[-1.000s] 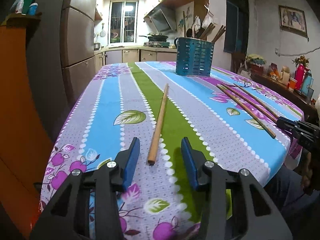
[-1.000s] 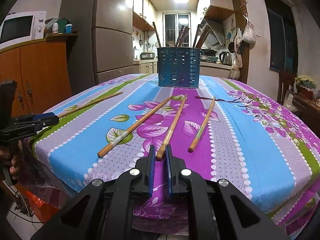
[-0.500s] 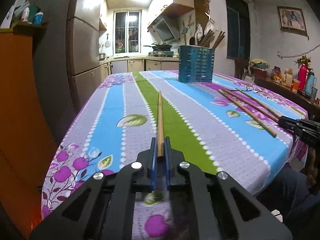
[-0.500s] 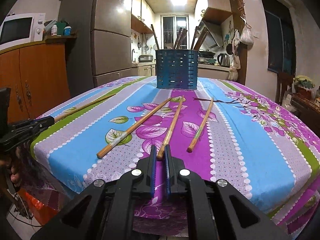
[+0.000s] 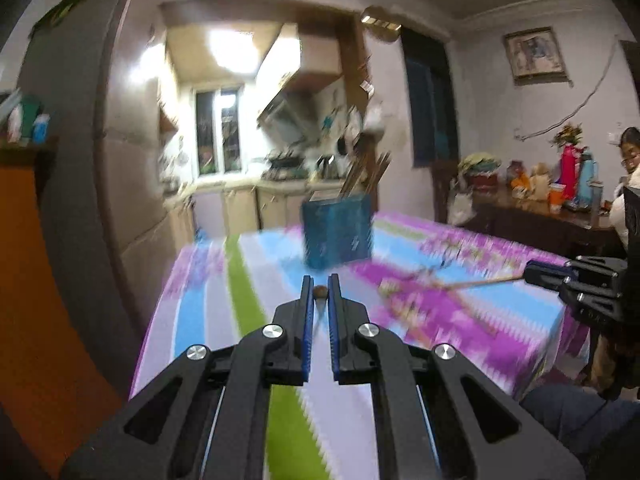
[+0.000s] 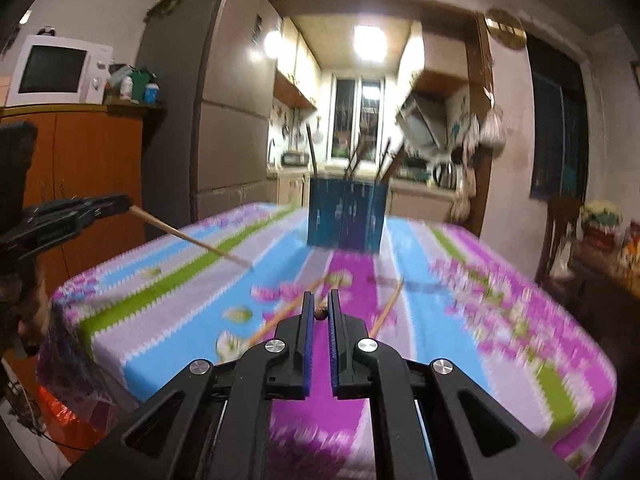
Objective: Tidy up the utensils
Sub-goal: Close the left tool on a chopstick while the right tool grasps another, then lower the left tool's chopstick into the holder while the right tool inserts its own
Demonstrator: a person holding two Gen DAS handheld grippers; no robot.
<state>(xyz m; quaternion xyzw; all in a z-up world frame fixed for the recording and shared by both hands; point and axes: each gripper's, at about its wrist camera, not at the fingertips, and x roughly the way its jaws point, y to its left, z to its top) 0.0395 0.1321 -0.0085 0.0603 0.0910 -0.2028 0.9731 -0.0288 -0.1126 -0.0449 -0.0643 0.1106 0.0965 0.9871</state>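
My left gripper (image 5: pixel 319 285) is shut on a wooden chopstick (image 5: pixel 319 292), seen end-on between the fingers; in the right wrist view that chopstick (image 6: pixel 188 238) sticks out of the left gripper (image 6: pixel 120 203), lifted above the table. My right gripper (image 6: pixel 319 303) is shut on another chopstick (image 6: pixel 320 313), also lifted; in the left wrist view it (image 5: pixel 476 282) juts from the right gripper (image 5: pixel 536 272). A blue slotted utensil holder (image 6: pixel 347 218) with several chopsticks stands at the far end, also in the left wrist view (image 5: pixel 337 232). Two chopsticks (image 6: pixel 386 310) lie on the tablecloth.
The table has a striped floral cloth (image 6: pixel 500 320). A refrigerator (image 6: pixel 224 120) and an orange cabinet (image 6: pixel 92 168) with a microwave (image 6: pixel 56 72) stand at the left. A sideboard (image 5: pixel 552 224) with bottles and a seated person (image 5: pixel 630 160) are at the right.
Both grippers have lifted their chopsticks off the table and risen, tilting up; the views are now motion-blurred. The left gripper closed on its chopstick a second ago.
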